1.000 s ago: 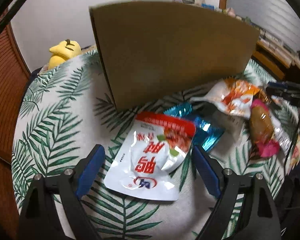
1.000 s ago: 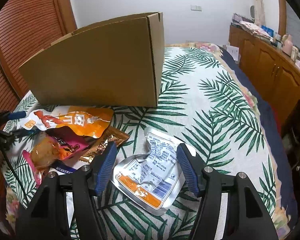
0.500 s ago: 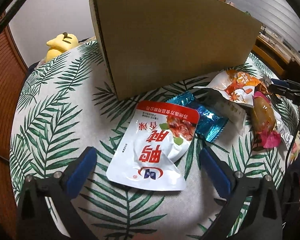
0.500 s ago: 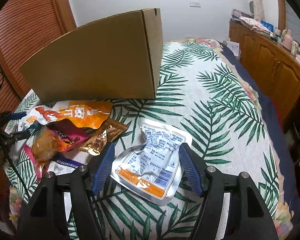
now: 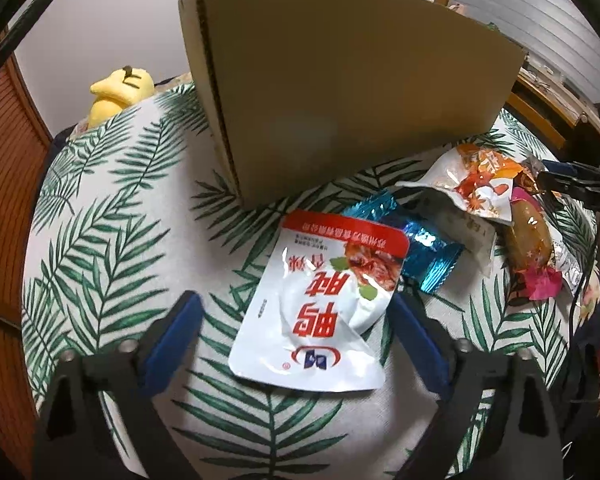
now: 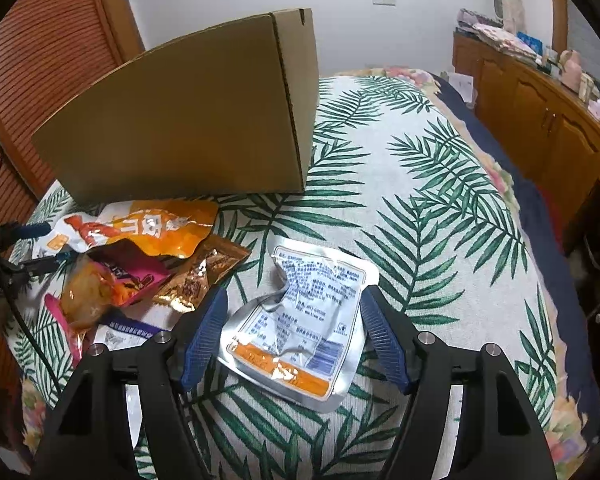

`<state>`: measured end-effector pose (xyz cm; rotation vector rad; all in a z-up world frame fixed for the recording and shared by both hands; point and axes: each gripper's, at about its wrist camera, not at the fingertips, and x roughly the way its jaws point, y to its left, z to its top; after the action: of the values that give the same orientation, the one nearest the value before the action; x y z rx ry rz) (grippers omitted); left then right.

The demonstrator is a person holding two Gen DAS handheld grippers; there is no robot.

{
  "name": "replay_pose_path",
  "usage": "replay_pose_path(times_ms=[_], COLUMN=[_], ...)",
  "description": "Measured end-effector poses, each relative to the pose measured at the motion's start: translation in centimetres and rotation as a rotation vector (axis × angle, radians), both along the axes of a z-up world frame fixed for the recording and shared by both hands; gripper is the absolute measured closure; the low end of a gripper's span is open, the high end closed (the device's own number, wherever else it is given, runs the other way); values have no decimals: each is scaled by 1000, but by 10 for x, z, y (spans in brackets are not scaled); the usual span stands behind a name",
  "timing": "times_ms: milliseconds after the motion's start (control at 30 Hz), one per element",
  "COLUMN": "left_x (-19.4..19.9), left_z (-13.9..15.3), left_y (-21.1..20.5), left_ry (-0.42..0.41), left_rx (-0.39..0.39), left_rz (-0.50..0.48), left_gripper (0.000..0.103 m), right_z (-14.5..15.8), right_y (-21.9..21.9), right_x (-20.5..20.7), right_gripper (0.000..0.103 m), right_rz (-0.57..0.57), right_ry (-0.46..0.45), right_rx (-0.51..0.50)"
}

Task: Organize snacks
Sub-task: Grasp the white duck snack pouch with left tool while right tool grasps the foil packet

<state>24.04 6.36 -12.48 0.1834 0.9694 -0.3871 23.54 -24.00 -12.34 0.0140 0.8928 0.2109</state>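
Note:
A white pouch with a red top band [image 5: 320, 300] lies on the leaf-print cloth between the fingers of my left gripper [image 5: 292, 320]. Its jaws are closing; the right pad is at the pouch's edge and the left pad stands clear of it. In the right wrist view a crumpled silver pouch with an orange strip [image 6: 300, 328] lies between the fingers of my right gripper [image 6: 292, 320]. Those jaws are opening and the pads do not press on it. A brown cardboard box [image 5: 352, 92] [image 6: 188, 120] stands just behind both pouches.
A blue foil packet [image 5: 428, 252] lies beside the white pouch. A heap of orange, pink and brown snack bags [image 6: 140, 252] sits between the two grippers. A yellow plush toy [image 5: 120, 88] lies at the far left, and wooden cabinets [image 6: 548, 120] line the right.
The left jaws spread wider around the white pouch, then came in again. The right jaws widened a little around the silver pouch. Both pouches stayed where they lay.

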Motion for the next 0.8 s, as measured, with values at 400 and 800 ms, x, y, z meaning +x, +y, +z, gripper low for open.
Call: replay_pose_path(times_ms=[400,800], left_x=[-8,-25], left_z=[4,4], left_y=[-7,2], left_ry=[-34,-41], left_rx=[1,-59], left_rz=[-47,0], left_gripper=[40,42], right_z=[-3,2], right_y=[8,10], right_x=[-2,-8], right_gripper=[37,68], right_rz=[32,82], right_ry=[-11,-7], right_rx=[-64,-31])
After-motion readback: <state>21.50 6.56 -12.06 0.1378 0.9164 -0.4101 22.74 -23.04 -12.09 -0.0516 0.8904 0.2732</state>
